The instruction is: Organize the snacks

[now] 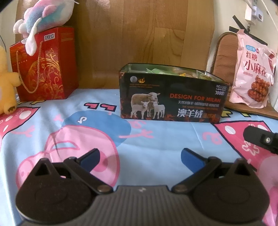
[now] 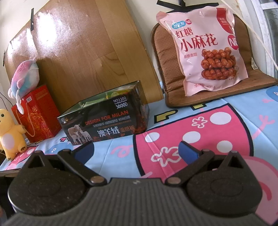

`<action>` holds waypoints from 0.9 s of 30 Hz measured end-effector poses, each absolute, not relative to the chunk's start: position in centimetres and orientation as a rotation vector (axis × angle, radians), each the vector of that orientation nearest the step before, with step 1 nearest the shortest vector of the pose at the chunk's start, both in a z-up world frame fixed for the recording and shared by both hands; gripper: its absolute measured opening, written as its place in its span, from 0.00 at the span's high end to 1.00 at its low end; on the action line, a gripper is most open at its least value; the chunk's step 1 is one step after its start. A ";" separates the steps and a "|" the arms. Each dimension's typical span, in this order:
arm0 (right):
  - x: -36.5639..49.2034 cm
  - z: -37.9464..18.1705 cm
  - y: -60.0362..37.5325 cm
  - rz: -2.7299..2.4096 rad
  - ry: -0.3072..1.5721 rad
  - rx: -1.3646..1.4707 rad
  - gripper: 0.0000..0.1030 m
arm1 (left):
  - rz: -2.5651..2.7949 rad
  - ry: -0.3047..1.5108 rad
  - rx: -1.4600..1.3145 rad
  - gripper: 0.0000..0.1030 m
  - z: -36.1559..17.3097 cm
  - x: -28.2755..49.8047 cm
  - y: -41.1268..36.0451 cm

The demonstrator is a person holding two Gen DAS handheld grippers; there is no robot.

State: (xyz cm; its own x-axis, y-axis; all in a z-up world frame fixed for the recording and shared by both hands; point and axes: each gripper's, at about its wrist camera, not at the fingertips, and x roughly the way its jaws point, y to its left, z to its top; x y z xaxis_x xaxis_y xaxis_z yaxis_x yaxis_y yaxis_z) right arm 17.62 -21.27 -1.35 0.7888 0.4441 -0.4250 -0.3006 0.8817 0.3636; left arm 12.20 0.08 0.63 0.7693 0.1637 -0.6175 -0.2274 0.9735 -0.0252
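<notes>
Left gripper (image 1: pixel 140 157): held low and level over the cloth (image 1: pixel 156 142), pointing straight at the box (image 1: pixel 173 102); jaws spread wide, blue pads (image 1: pixel 93 156) well apart, nothing between them; no contact with the cloth visible.

Right gripper (image 2: pixel 137 150): also low over the cloth, aimed between the box and the snack bag (image 2: pixel 201 52); jaws wide, empty; its tip shows at the right edge of the left wrist view, just beside the left gripper.

Box: dark, open-topped, printed with sheep; stands upright on the cloth against the wooden board (image 1: pixel 139 34); green and yellow packets (image 1: pixel 156 70) show above its rim; contents otherwise too hidden to tell.

Snack bag: pink, sealed, pictured with fried twists; leans upright against a brown cushion (image 2: pixel 173 69) at the right rear, well apart from the box and from both grippers.

Other items: red gift bag (image 1: pixel 45 66) at the left rear with a pastel plush (image 1: pixel 43 15) lying on top; yellow plush (image 1: pixel 7 80) standing just beside the gift bag; the cloth is light blue with pink cartoon prints.
</notes>
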 end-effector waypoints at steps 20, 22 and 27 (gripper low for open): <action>17.7 -1.3 -21.3 0.409 0.526 0.287 0.00 | 0.233 0.657 -0.105 0.00 0.7 12.1 0.3; 17.6 -1.3 -21.3 0.408 0.526 0.287 0.00 | 0.238 0.656 -0.111 0.00 0.7 12.1 0.4; 17.6 -1.3 -21.3 0.407 0.525 0.287 0.00 | 0.241 0.647 -0.109 0.00 0.7 12.0 0.4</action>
State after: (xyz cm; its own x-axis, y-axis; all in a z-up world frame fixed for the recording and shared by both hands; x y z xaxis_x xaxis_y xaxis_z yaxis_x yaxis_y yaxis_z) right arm 17.59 -21.28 -1.30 0.7886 0.4446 -0.4248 -0.3002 0.8812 0.3651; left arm 12.00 0.41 0.74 0.7714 0.1883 -0.6078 -0.2557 0.9664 -0.0252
